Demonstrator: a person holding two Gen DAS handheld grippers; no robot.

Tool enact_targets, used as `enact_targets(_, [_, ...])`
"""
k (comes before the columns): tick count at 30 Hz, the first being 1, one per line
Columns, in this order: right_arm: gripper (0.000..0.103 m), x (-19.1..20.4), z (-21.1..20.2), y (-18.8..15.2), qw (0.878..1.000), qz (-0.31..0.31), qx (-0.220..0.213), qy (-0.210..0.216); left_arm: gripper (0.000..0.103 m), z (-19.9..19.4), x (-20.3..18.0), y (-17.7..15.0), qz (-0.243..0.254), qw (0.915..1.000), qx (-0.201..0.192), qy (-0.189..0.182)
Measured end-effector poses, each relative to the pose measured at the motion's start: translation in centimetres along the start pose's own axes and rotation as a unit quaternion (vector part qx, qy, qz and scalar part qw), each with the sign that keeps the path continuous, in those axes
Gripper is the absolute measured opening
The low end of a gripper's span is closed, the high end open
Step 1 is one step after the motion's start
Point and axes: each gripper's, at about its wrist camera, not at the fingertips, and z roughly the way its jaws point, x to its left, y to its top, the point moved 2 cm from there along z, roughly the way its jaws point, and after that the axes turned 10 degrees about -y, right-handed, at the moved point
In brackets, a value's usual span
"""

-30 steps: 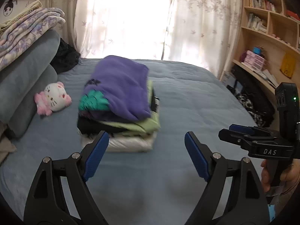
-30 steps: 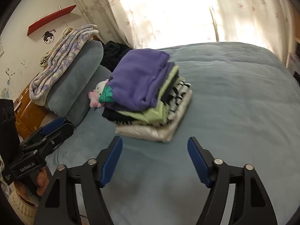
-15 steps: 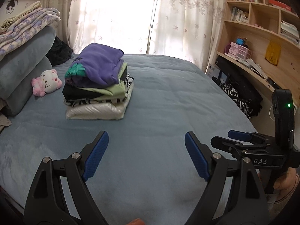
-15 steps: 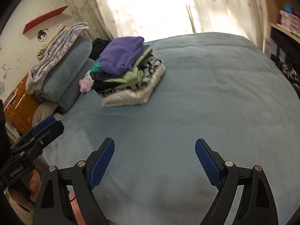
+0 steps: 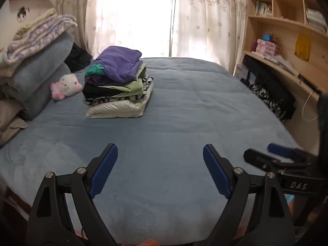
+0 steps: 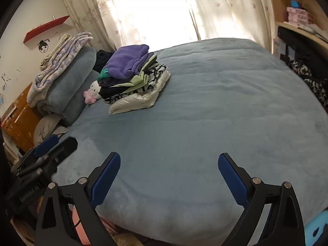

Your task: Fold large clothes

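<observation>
A stack of folded clothes (image 5: 119, 86) with a purple garment on top sits on the blue bed (image 5: 184, 106), far left of centre; it also shows in the right wrist view (image 6: 135, 80). My left gripper (image 5: 160, 164) is open and empty, held over the near edge of the bed, well back from the stack. My right gripper (image 6: 169, 172) is open and empty, also over the near edge. The right gripper shows at the right of the left wrist view (image 5: 274, 155); the left gripper shows at the left of the right wrist view (image 6: 51, 149).
Grey pillows and folded blankets (image 5: 34, 67) lie at the bed's left, with a pink and white plush toy (image 5: 65, 86) beside the stack. Wooden bookshelves (image 5: 287, 30) and dark bags (image 5: 270, 94) line the right. Curtains (image 5: 153, 16) cover the window behind.
Both grippers have pulled back from the stack toward the near edge of the bed. The stack now looks smaller and farther away. Both stay open and empty.
</observation>
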Motion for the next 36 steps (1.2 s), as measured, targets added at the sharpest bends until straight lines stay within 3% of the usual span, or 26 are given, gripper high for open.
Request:
enact_targets(8, [0.101, -1.0, -1.7, -3.6, 1.0, -0.006, -0.012, -0.025, 0.086, -0.4, -1.0, -4.2, -0.012, 0.9996, 0.012, 0.022])
enact_targets(17, [0.101, -2.5, 0.8, -6.5, 0.998, -0.001, 0.011, -0.056, 0.086, 4.0, 1.2, -6.6, -0.042, 0.9971, 0.063, 0.013])
enact_targets(36, [0.101, -2.9, 5.0, -4.9, 0.997, -0.014, 0.022, -0.066, 0.086, 8.9, 2.8, -6.0, -0.053, 0.9943, 0.091, 0.012])
